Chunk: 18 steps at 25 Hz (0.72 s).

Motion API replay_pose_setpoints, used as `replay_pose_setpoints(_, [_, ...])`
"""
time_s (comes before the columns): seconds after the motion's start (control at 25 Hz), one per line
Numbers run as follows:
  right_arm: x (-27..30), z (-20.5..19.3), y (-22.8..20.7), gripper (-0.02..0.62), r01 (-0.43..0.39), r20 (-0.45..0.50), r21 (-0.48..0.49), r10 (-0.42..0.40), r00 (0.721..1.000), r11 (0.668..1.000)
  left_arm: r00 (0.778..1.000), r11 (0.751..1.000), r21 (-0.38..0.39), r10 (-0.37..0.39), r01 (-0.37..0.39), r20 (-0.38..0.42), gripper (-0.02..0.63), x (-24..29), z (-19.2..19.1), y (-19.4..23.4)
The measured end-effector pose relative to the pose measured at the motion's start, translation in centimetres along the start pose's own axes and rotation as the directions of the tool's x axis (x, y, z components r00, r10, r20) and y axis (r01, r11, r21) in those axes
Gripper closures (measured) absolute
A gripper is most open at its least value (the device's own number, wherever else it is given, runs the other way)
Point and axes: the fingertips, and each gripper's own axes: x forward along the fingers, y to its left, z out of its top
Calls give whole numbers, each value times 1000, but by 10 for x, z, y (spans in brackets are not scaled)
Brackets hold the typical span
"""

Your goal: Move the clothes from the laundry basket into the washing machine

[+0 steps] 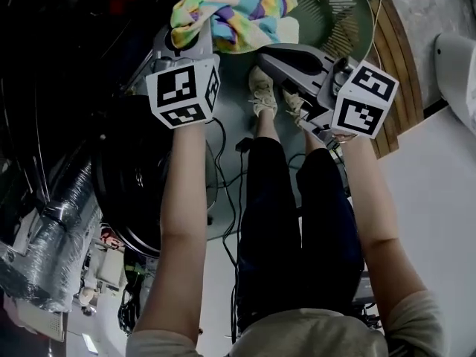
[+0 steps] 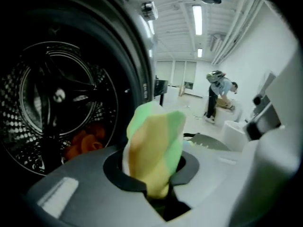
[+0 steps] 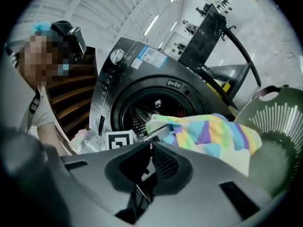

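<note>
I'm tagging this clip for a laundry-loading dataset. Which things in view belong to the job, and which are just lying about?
Part of the job:
- multicoloured cloth, clamped in the left gripper
- green laundry basket
- washing machine
- orange garment in its drum

Just lying about:
- silver duct hose
- wooden slats
- black stand
</note>
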Motion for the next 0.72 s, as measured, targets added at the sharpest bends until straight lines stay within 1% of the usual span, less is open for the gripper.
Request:
replay_pose_setpoints(0.08, [6,-3,-4,580,6,-7,1,-6,1000,1000,994,993,-26,112,-112,6,532,8,-9,36])
replay_pose_setpoints(0.12, [8,-4,-5,580,7,-8,9,-7,1000,1000,985,983,-55,175,-174,3,532,11,-15,57])
replay_pose_setpoints(0.16, [10,-5,-7,580,6,-6,22,-6,1000,1000,971,967,-88,238,-237,-8,532,13,-21,79])
replay_pose_setpoints(0.24, [13,-6,-12,580,7,-5,36,-7,1000,999,937,928,-136,347,-348,-29,532,18,-26,118])
replay_pose_setpoints(0.32, [16,-7,-20,580,17,-14,27,-17,1000,1000,909,897,-151,417,-416,-25,532,24,-20,148])
replay_pose_setpoints(0.36, [17,-7,-23,580,21,-17,27,-21,1000,999,903,892,-150,429,-427,-21,532,28,-15,159])
replay_pose_setpoints(0.4, [18,-8,-26,580,25,-18,32,-24,1000,999,906,895,-142,424,-422,-18,531,32,-9,166])
replay_pose_setpoints(0.48, [19,-10,-29,580,29,-12,47,-29,1000,998,919,914,-98,394,-393,-11,531,40,1,172])
replay_pose_setpoints(0.56, [21,-13,-31,580,31,-10,58,-31,999,998,925,923,-61,381,-379,9,531,42,10,174])
replay_pose_setpoints(0.64, [21,-15,-33,580,31,-10,64,-31,999,997,917,917,-58,397,-394,39,532,40,21,179])
replay_pose_setpoints(0.72, [22,-16,-33,580,30,-8,68,-30,1000,997,902,904,-52,428,-425,65,531,38,30,185])
